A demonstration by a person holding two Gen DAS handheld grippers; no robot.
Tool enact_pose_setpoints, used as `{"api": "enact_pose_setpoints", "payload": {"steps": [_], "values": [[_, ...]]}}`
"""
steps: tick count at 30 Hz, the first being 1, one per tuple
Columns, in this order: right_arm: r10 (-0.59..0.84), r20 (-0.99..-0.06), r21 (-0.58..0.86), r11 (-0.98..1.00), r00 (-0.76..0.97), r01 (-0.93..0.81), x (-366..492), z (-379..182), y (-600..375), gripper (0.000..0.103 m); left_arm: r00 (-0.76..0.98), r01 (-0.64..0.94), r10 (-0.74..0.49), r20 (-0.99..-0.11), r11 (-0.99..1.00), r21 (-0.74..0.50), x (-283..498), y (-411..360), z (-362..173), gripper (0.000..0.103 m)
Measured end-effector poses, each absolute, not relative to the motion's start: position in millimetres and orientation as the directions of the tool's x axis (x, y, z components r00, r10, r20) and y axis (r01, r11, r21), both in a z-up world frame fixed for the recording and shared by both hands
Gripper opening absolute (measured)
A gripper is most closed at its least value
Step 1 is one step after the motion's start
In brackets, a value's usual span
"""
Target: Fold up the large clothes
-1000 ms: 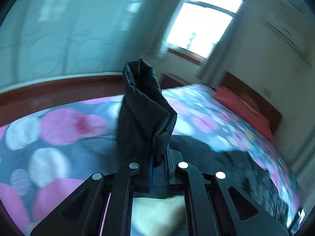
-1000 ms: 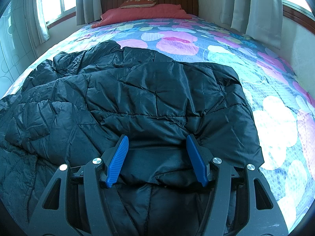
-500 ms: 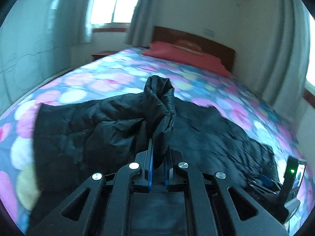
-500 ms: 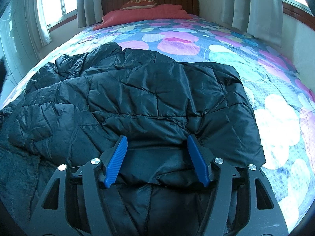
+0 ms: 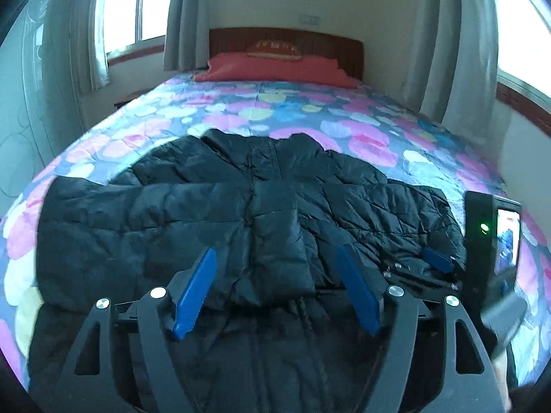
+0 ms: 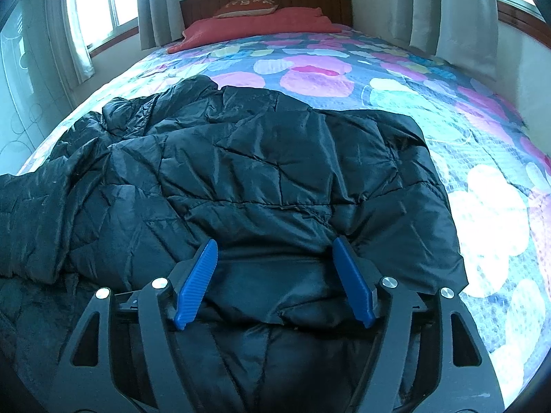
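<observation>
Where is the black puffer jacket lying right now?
The black puffer jacket lies spread on the floral bedspread at the foot half of the bed, directly ahead of both open grippers, far from the red pillow.

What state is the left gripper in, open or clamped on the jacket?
Open. The left gripper has its blue fingers spread wide, nothing pinched between them; the black jacket lies on the bed.
</observation>
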State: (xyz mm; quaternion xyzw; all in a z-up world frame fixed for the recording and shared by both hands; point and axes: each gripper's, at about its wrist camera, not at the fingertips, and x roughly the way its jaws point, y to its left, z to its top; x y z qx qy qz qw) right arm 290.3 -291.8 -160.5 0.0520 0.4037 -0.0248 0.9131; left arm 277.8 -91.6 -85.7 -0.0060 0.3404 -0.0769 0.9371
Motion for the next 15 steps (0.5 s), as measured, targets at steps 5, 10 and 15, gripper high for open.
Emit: {"api": "enact_pose_setpoints", "payload": {"steps": [5,10,15], "values": [[0.029,-0.730,0.124,0.988,0.682,0.090,280.2,-141.6,-282.4,0.070,0.764,0.077,-0.097,-0.638,0.995,-0.060,257.9,-53.2,-82.2,0.072],[0.155,-0.693,0.213,0.977,0.704,-0.006,279.1,-115.7,-239.7,0.076,0.780,-0.052,0.000,-0.625,0.997,-0.064,237.5,12.8,-80.1,0.072],[0.285,-0.713,0.289,0.952,0.641,-0.102,308.0,-124.6,-188.8,0.080,0.766,-0.176,0.098,-0.636,0.983,-0.060,229.0,72.3,-86.7,0.072]]}}
